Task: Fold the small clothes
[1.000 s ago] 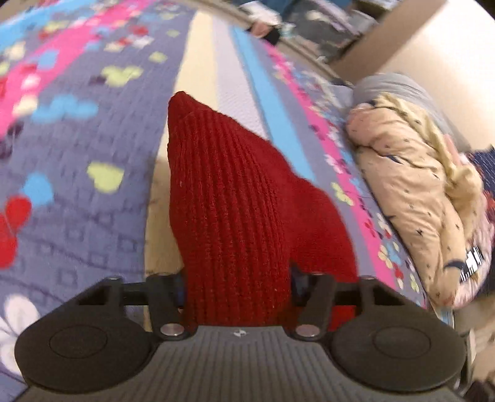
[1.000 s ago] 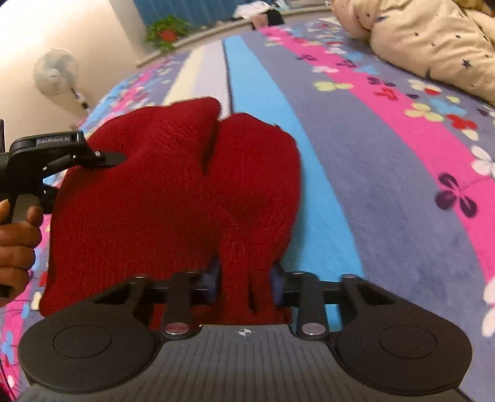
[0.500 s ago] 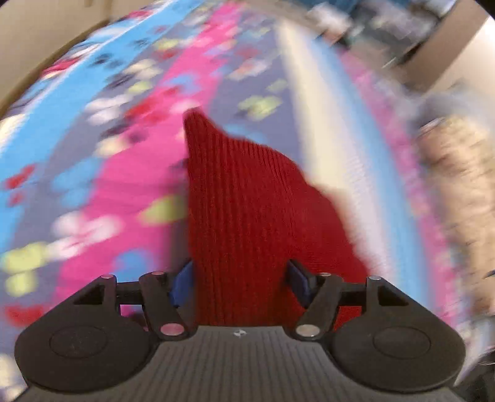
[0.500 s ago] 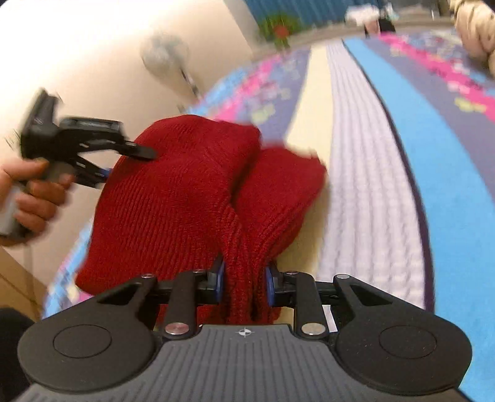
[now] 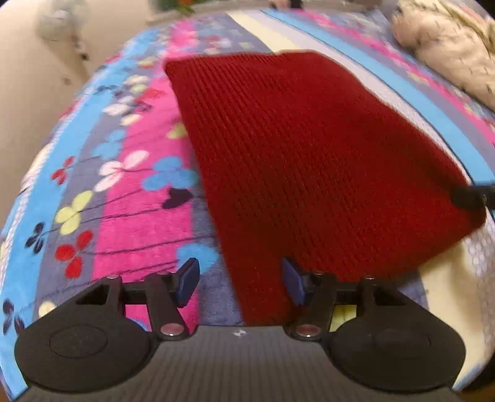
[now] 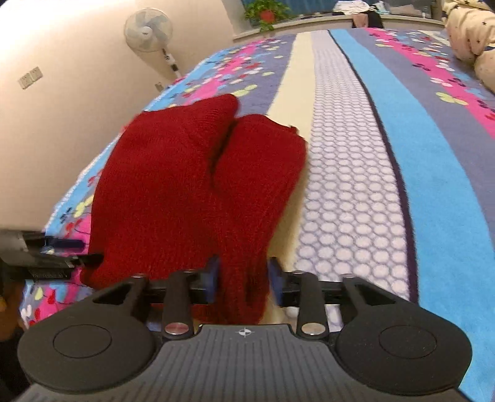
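Now the left gripper (image 5: 238, 280) gapes, and the right gripper (image 6: 244, 280) loosely straddles the red knit (image 6: 198, 173).

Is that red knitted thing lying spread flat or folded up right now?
Spread out in the left wrist view: the red knit lies flat across the bedspread. Layers underneath: cannot tell.

You have one red knit garment (image 5: 309, 160) on one striped floral blanket (image 6: 433, 185). Two grippers: left gripper (image 5: 239, 280), right gripper (image 6: 244, 278). One standing fan (image 6: 148, 29), one potted plant (image 6: 263, 12), one beige quilt heap (image 5: 448, 52).
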`<state>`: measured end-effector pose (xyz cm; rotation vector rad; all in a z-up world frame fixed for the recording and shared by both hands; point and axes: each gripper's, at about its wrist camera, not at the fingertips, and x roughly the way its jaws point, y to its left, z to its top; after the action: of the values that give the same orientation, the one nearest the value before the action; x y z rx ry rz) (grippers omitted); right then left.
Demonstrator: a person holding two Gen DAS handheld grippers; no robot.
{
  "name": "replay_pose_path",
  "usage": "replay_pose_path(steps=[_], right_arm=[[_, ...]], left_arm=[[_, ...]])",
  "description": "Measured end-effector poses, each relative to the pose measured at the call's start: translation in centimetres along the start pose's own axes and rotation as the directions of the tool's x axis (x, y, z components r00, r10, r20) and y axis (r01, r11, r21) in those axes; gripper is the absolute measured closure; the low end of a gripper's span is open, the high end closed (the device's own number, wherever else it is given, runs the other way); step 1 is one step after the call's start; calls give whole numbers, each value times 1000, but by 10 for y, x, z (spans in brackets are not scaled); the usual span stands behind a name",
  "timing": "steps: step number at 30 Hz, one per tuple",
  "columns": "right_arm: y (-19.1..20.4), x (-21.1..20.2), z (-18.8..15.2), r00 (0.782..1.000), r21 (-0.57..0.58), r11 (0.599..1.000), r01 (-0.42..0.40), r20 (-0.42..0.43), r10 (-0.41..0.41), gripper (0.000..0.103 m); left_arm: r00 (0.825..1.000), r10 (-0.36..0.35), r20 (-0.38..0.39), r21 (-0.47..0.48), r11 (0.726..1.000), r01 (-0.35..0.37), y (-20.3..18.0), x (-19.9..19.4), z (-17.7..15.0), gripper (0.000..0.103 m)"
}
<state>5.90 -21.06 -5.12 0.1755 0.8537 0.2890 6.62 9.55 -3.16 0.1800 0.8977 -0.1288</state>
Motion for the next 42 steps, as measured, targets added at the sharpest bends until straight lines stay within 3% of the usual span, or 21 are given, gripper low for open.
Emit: replay_pose_path(steps=[3, 4, 5, 8, 11, 14, 17, 19, 21, 24, 28, 31, 42], right_arm=[[6, -23, -5, 998, -40, 997, 60, 37, -59, 42], [9, -33, -6, 995, -61, 995, 82, 64, -78, 42], [13, -45, -7, 989, -86, 989, 119, 98, -110, 42], [22, -83, -8, 960, -94, 973, 211, 206, -188, 41], [25, -120, -13, 949, 1, 982, 191, 257, -185, 37], [34, -141, -26, 934, 23, 984, 179, 311, -177, 22], [41, -148, -44, 922, 35, 982, 185, 340, -186, 18], [41, -140, -53, 930, 44, 982, 185, 314, -189, 18], [42, -127, -52, 941, 29, 980, 196, 277, -196, 18], [44, -114, -50, 938, -12, 975, 221, 276, -209, 18], [40, -96, -45, 945, -23, 972, 233, 240, -221, 18], [38, -88, -42, 948, -19, 973, 231, 230, -220, 18], [46, -73, -40, 956, -68, 971, 227, 208, -209, 18]], left_arm=[[997, 20, 81, -3, 1000, -20, -3, -37, 5, 33], [991, 34, 126, -6, 999, -33, -5, -53, 7, 26], [985, 50, 168, -8, 999, -49, -7, -69, 7, 18], [964, 63, 258, -27, 998, -58, -16, -111, 2, 16], [947, 69, 315, -84, 995, -44, -31, -150, -11, 12], [929, 100, 357, -150, 988, -49, -52, -170, -27, 9], [934, 88, 348, -152, 988, -36, -75, -174, -39, 9], [931, 125, 344, -156, 985, -75, -89, -170, -48, 9], [935, 140, 326, -139, 985, -99, -92, -156, -55, 9], [957, 133, 258, -135, 986, -101, -88, -138, -56, 9], [955, 203, 214, -151, 973, -173, -77, -113, -53, 9], [966, 184, 180, -188, 971, -150, -64, -101, -47, 9], [976, 176, 125, -232, 962, -144, -62, -82, -41, 9]])
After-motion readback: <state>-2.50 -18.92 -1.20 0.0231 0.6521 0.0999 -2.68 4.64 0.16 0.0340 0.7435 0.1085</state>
